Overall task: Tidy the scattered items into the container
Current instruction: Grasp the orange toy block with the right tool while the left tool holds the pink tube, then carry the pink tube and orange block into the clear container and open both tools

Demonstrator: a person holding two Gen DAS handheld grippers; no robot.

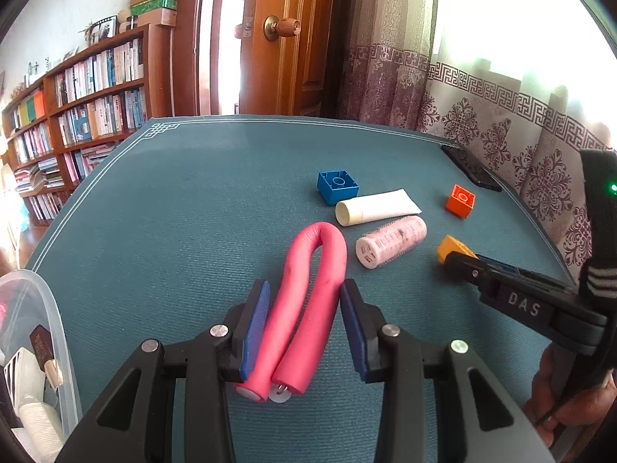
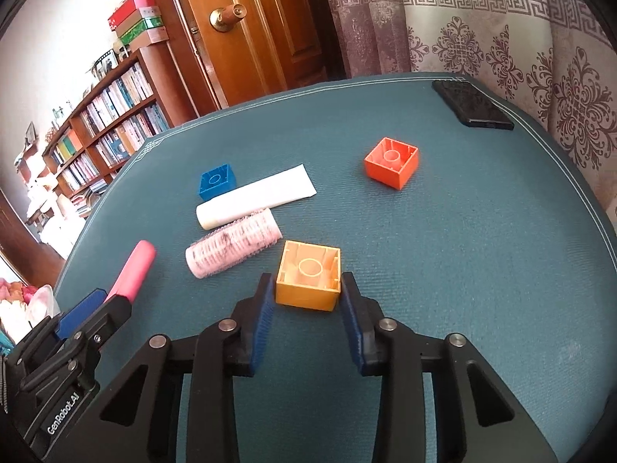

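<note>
Left tongs (image 1: 304, 301) straddle the bent pink foam roller (image 1: 308, 301), blue pads touching or almost touching both legs of the U; roller lies on the desk (image 1: 193, 200), so the grip looks closing, not lifted yet. Right tongs (image 2: 308, 293) bracket the yellow block (image 2: 309, 276), which sits hollow side up on the desk; pads right at its two side walls, contact likely but squeeze can't be confirmed. Step in hand, as judged: double pick, both tongs at the grasp stage. Just beyond the roller: spiky pink hair curler (image 1: 389, 241), white tube (image 1: 376, 206) touching or just beside it, blue block (image 1: 337, 186) behind the tube, orange block (image 1: 460, 200) well apart to the right, all loose. Black phone (image 2: 472, 108) near the far desk edge by the curtain, probably not part of the tidy. Clear plastic container (image 1: 46, 316) sits at the near left desk edge, a few items already inside. Next move calls for: firm both grips, lift clear, swing left to the container, release above it; left tongs are nearest. Roller is soft and springy, may twist or unbend in the pads; block walls are smooth, could slip if pinched off-centre.
</note>
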